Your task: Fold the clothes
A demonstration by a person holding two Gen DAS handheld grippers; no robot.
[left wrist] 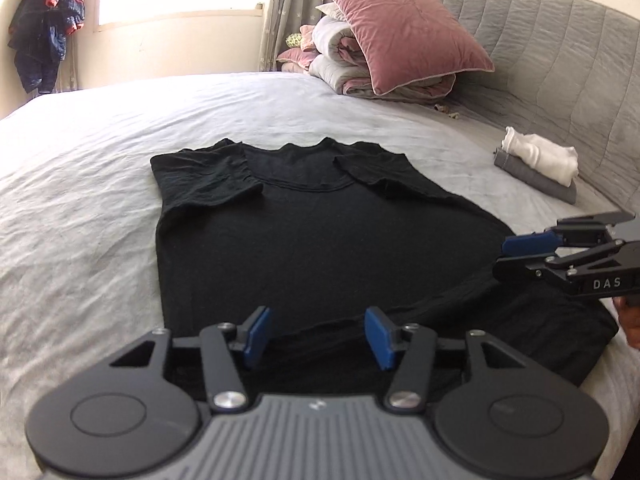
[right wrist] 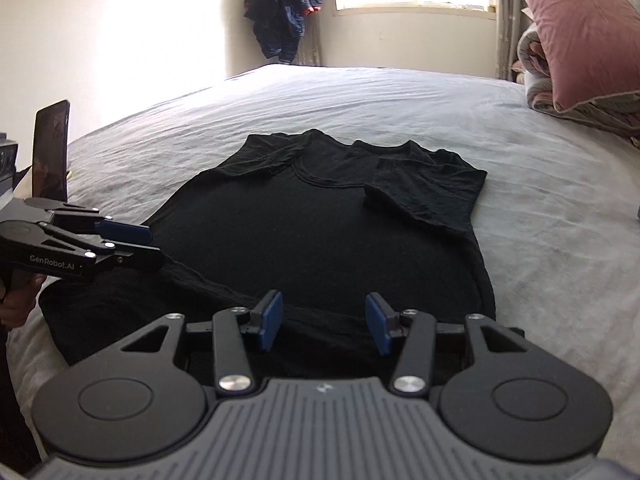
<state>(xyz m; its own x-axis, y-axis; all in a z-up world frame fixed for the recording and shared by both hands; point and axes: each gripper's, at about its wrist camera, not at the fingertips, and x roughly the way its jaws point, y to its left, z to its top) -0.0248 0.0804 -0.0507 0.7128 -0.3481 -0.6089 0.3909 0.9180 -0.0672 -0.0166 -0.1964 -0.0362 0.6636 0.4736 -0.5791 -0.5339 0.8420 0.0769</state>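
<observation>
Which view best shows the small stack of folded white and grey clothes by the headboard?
The left wrist view: the stack of folded white and grey clothes sits unobstructed beside the grey padded headboard. The right wrist view does not show it at all.

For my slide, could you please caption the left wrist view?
Open left gripper above the black T-shirt, sleeves folded in, on the bed.

A shirt (left wrist: 320, 232) lies flat on the bed (left wrist: 80, 168), its sleeves folded in over its body and its collar toward the far side. Behind it, by the headboard (left wrist: 560, 60), a pillow (left wrist: 404, 28) leans on folded quilts (left wrist: 340, 60). Right of the shirt sits a small stack of folded clothes (left wrist: 540, 164).
</observation>
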